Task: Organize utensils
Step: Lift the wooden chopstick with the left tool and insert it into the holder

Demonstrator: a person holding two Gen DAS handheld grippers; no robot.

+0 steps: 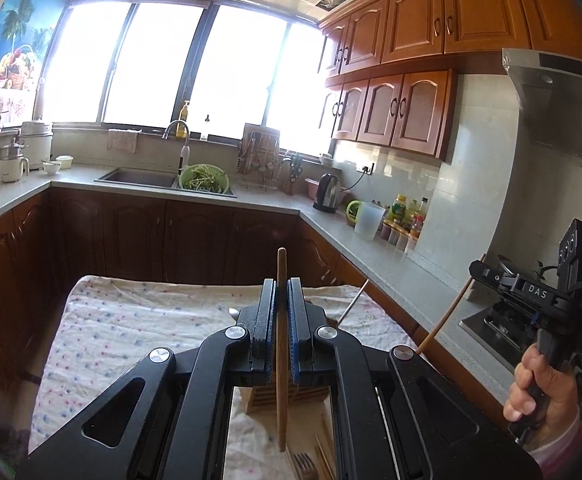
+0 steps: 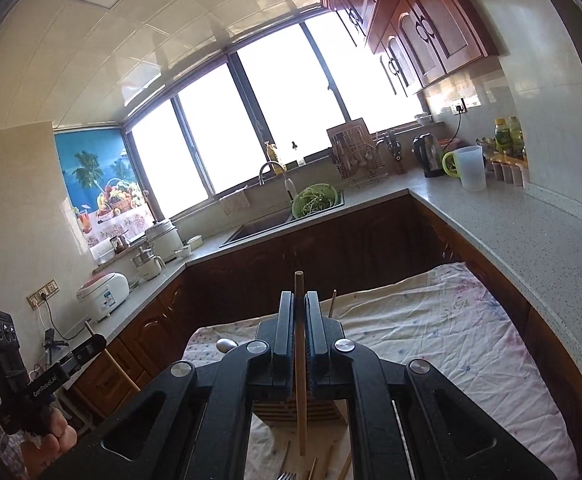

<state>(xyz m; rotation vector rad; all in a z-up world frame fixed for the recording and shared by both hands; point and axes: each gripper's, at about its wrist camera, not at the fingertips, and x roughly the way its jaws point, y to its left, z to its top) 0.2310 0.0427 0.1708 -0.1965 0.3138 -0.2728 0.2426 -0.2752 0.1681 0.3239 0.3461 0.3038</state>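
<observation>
My left gripper [image 1: 282, 286] is shut on a wooden chopstick [image 1: 281, 420] that stands upright between its pads. My right gripper [image 2: 299, 298] is likewise shut on a second wooden chopstick [image 2: 301, 412]. Both hang above a slatted wooden utensil holder [image 1: 267, 400] [image 2: 275, 410] on the cloth-covered table [image 1: 131, 320] [image 2: 431, 340]. A fork [image 1: 305, 466] and loose chopsticks [image 1: 325, 450] lie in front of the holder. Each view shows the other gripper out to the side, held by a hand: the right gripper [image 1: 475, 270] and the left gripper [image 2: 97, 340].
A spoon [image 2: 227, 345] and a thin stick [image 2: 332, 304] lie behind the holder. The L-shaped counter [image 2: 511, 232] carries a kettle [image 2: 431, 156], a plastic jug [image 2: 471, 168] and bottles. A green colander [image 1: 203, 178] sits in the sink. A range hood [image 1: 563, 108] hangs at the right.
</observation>
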